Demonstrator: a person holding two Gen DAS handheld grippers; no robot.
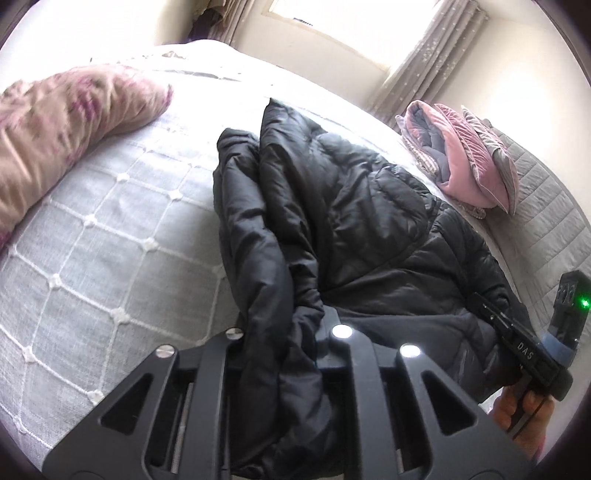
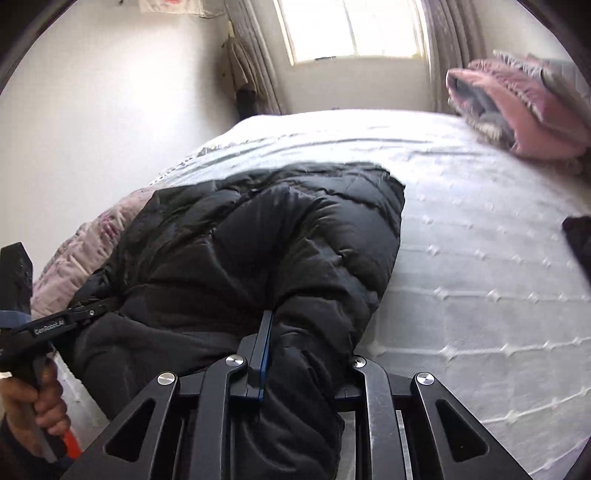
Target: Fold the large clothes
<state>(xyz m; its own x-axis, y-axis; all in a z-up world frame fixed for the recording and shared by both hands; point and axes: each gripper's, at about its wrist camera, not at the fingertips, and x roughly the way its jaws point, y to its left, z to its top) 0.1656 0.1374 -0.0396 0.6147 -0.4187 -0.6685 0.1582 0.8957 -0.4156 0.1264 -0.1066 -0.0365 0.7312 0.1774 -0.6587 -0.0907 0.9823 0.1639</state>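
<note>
A black puffer jacket (image 1: 343, 206) lies partly folded on the white quilted bed (image 1: 122, 206). My left gripper (image 1: 284, 332) is shut on a bunched near edge of the jacket, its fingers buried in the fabric. The right gripper shows at the right edge of the left wrist view (image 1: 517, 332), held in a hand. In the right wrist view the jacket (image 2: 258, 236) fills the middle. My right gripper (image 2: 303, 350) is shut on its near edge, one blue-padded finger (image 2: 264, 339) showing. The left gripper (image 2: 74, 317) grips the jacket at the left.
A floral duvet (image 1: 74, 125) lies bunched on the bed's left side. Pink and grey cushions (image 1: 465, 155) are stacked by the headboard, also seen in the right wrist view (image 2: 517, 107). A window with curtains (image 2: 351, 29) is behind the bed. A dark item (image 2: 580, 236) sits at the right edge.
</note>
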